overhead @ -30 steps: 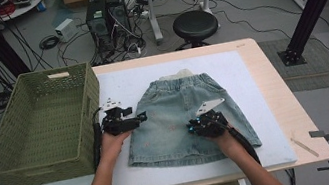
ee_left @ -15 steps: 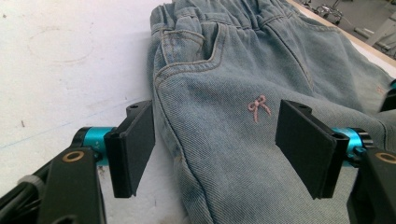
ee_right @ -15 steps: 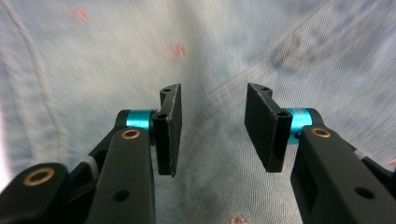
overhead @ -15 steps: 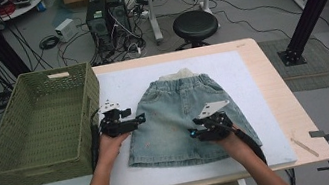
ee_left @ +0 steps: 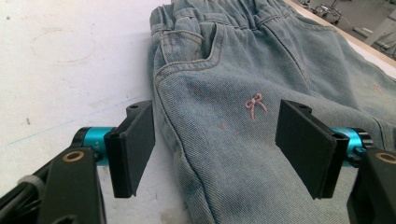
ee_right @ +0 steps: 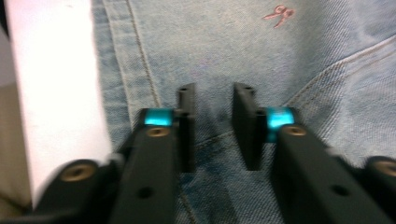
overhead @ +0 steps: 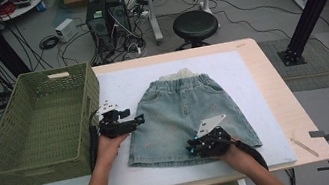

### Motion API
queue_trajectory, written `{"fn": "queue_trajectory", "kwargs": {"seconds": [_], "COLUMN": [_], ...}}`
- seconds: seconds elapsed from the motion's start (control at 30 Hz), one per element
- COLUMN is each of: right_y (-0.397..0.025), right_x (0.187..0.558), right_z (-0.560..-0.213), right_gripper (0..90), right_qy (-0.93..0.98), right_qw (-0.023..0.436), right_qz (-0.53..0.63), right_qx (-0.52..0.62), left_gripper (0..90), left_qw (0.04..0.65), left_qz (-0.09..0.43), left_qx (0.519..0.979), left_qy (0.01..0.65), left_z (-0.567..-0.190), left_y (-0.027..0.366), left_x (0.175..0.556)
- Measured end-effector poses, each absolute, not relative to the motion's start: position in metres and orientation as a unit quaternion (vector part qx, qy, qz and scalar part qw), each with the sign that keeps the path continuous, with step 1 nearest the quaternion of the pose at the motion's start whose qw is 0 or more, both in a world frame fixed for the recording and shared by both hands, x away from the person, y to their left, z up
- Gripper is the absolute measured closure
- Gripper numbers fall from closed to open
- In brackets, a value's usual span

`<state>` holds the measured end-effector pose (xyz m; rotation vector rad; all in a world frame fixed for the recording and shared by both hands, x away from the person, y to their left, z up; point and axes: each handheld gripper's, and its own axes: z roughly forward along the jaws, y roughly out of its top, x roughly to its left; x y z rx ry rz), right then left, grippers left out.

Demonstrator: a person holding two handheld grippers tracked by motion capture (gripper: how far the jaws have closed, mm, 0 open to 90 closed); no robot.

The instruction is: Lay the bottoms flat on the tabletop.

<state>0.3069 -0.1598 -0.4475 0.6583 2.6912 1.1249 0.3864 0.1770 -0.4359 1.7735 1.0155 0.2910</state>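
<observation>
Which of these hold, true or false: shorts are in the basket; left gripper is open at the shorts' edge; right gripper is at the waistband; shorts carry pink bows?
1. The denim shorts are in the green basket. False: they lie flat on the white mat, beside it.
2. The left gripper is open, astride the shorts' side edge. True.
3. The right gripper is at the waistband. False: it is near the hem.
4. The shorts carry pink bows. True.
</observation>
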Motion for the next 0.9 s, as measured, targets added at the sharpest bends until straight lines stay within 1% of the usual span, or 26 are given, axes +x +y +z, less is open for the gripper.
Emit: {"fn": "queue_trajectory", "kwargs": {"seconds": [0.03,0.07,0.1,0.23,0.27,0.47,0.57,0.6,0.63,0.67,0.7,0.77,0.8,0.9], "right_y": [-0.16,-0.161,-0.161,-0.163,-0.163,-0.159,-0.158,-0.158,-0.157,-0.158,-0.159,-0.163,-0.167,-0.181], "right_x": [0.307,0.306,0.306,0.304,0.304,0.297,0.296,0.296,0.296,0.296,0.297,0.298,0.298,0.303], "right_z": [-0.448,-0.448,-0.448,-0.445,-0.444,-0.443,-0.443,-0.444,-0.445,-0.444,-0.443,-0.439,-0.436,-0.429], "right_gripper": [89.0,89.6,90.0,90.0,90.0,90.0,90.0,88.9,83.6,74.7,68.8,65.9,62.6,62.8], "right_qy": [0.897,0.896,0.897,0.898,0.897,0.903,0.906,0.91,0.912,0.91,0.906,0.892,0.885,0.874], "right_qw": [0.074,0.074,0.074,0.048,0.03,0.014,0.016,0.021,0.018,0.011,0.011,0.017,0.027,0.068], "right_qz": [0.376,0.379,0.378,0.386,0.394,0.395,0.388,0.378,0.372,0.378,0.385,0.41,0.421,0.424], "right_qx": [0.22,0.218,0.216,0.206,0.199,0.17,0.169,0.168,0.168,0.17,0.178,0.189,0.196,0.225], "left_gripper": [28.6,28.6,28.6,28.6,28.6,28.6,28.6,28.6,28.6,28.6,28.6,28.6,28.6,28.6], "left_qw": [0.513,0.513,0.512,0.512,0.513,0.511,0.508,0.508,0.507,0.507,0.506,0.505,0.503,0.501], "left_qz": [0.12,0.12,0.119,0.117,0.116,0.114,0.115,0.114,0.114,0.113,0.113,0.112,0.113,0.113], "left_qx": [0.738,0.738,0.74,0.739,0.739,0.74,0.742,0.742,0.742,0.742,0.743,0.745,0.746,0.748], "left_qy": [0.421,0.421,0.42,0.422,0.422,0.422,0.421,0.423,0.423,0.423,0.423,0.422,0.421,0.421], "left_z": [-0.436,-0.436,-0.436,-0.436,-0.436,-0.436,-0.436,-0.436,-0.436,-0.436,-0.437,-0.437,-0.438,-0.439], "left_y": [0.177,0.178,0.178,0.179,0.18,0.18,0.181,0.181,0.182,0.182,0.182,0.181,0.181,0.181], "left_x": [0.386,0.386,0.385,0.384,0.384,0.382,0.381,0.38,0.38,0.379,0.379,0.377,0.377,0.375]}}
